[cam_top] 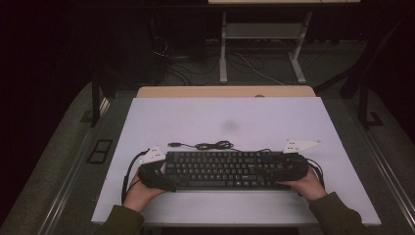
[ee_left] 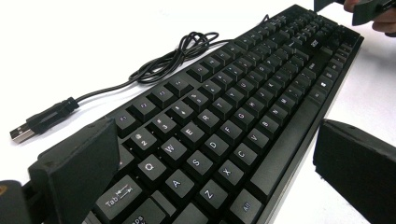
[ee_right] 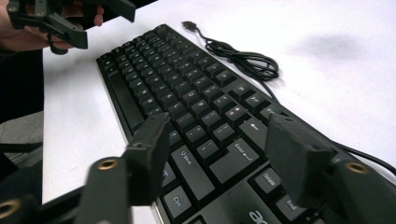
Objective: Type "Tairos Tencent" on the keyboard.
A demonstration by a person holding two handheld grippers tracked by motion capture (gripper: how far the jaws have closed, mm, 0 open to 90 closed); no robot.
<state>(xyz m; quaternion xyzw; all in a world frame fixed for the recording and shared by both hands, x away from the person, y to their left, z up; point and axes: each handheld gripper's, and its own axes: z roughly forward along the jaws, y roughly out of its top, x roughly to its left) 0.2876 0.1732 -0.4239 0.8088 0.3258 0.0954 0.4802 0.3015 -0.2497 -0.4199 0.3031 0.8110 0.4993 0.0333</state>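
— The keyboard (ee_left: 243, 107): black plastic, matt keycaps, a slightly glossy frame?

— Yes. Its cable (ee_left: 173, 60) looks like smooth rubbery black, with a metal USB plug (ee_left: 21, 134).

— And the bench (cam_top: 220, 120)?

— A smooth, matt white top with a wooden far edge. The jaws look matt black.

A white table top (cam_top: 235, 117) is seen from above, its pale wooden far edge (cam_top: 225, 91) just showing behind it. A black keyboard (cam_top: 225, 169) is laid flat across the near half, running side to side, closer to the near edge than to the far one. Its black cable (cam_top: 214, 145) is bundled in a loose coil just behind the keyboard's far edge, touching the white surface, and the USB plug (cam_top: 172, 144) is stretched out to the left of the coil. A faint grey smudge (cam_top: 229, 126) is marked on the bare white beyond the coil.
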